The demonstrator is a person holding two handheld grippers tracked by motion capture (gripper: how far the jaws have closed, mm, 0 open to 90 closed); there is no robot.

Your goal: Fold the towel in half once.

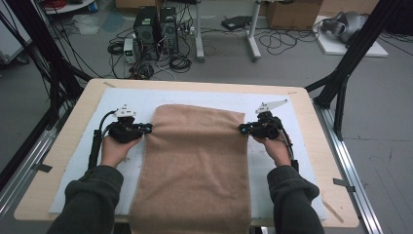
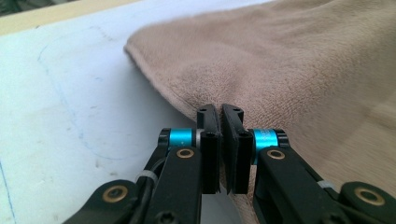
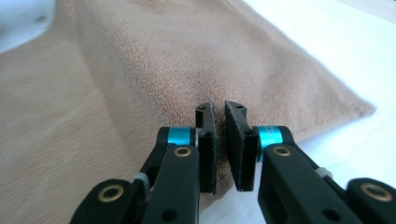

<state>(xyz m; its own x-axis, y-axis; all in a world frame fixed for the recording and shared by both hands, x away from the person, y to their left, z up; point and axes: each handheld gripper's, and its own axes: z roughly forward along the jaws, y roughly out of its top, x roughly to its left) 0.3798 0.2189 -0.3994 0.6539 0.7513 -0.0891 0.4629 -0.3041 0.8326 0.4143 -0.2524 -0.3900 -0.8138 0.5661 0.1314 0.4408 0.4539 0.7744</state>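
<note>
Pinching towel (image 2: 289,70) edges, tools (image 1: 147,128) clamped.

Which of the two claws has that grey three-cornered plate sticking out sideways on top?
The right claw, gripping the brown towel's right edge; its pale plate juts out towards the right. The left claw carries a smaller white piece.

1 overhead view, 2 close views share the towel (image 1: 195,161).
</note>
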